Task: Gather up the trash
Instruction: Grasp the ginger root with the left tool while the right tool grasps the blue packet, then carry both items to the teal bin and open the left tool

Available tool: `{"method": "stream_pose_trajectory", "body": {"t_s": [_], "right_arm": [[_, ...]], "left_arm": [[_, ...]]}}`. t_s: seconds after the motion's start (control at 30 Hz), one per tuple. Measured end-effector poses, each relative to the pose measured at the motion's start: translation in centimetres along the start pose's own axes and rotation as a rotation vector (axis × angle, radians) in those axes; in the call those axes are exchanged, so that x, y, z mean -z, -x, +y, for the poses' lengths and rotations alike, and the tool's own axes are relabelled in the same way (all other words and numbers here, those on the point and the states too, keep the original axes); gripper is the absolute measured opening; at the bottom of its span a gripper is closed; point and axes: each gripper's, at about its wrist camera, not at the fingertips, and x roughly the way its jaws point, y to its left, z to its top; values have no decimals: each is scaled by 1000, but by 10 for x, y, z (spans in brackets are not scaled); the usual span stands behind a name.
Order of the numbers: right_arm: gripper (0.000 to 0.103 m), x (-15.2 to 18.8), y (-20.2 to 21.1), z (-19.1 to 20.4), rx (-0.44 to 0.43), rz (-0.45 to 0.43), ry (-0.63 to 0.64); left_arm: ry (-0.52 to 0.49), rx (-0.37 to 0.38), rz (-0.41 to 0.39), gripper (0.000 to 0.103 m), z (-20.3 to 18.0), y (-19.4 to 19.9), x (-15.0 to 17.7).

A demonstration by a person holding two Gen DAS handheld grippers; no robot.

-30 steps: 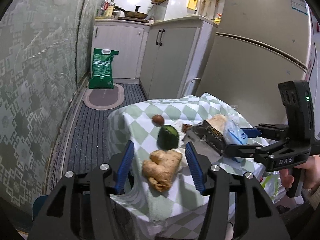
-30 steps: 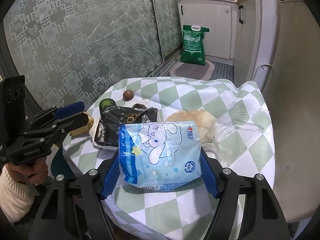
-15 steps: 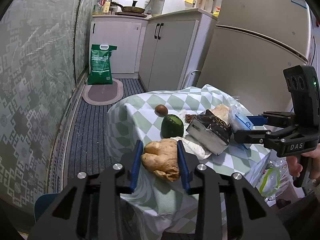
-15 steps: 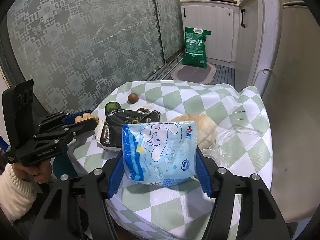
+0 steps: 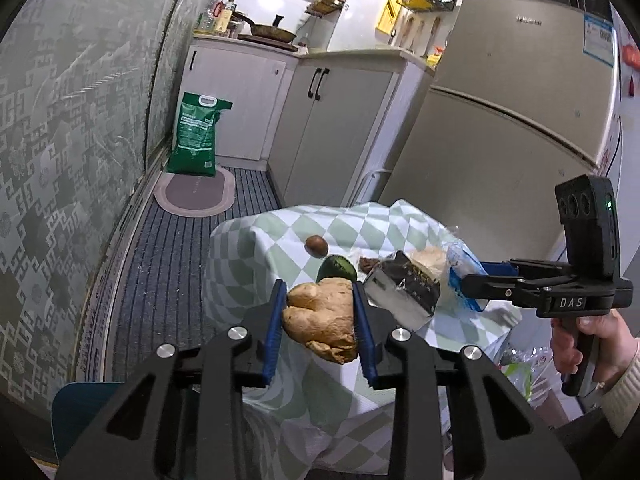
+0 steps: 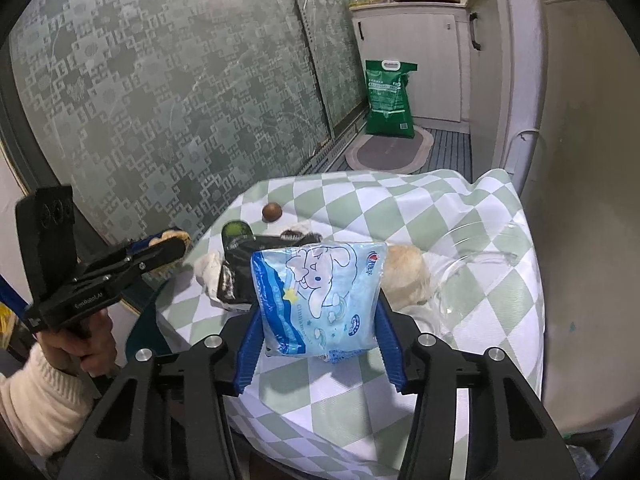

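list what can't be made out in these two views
- Dark snack bag, right wrist view: its right part is hidden behind the blue tissue pack.
- Avocado, left wrist view: its lower part is hidden by the ginger root in the left tool.
- Fridge sticker, left wrist view: print too small to read.
- Where the trash goes: no bin is clearly seen in either view.

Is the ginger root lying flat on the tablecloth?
No, the ginger root is clamped between the left gripper pads, lifted off the checked tablecloth.
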Motion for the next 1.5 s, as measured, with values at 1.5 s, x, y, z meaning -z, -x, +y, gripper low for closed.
{"method": "stream_pose_trajectory", "body": {"t_s": [1.5], "right_arm": [[52,-37,11,96,-50,-122,157]], "left_arm": [[54,-151,-64,34,59,60,-1]]}}
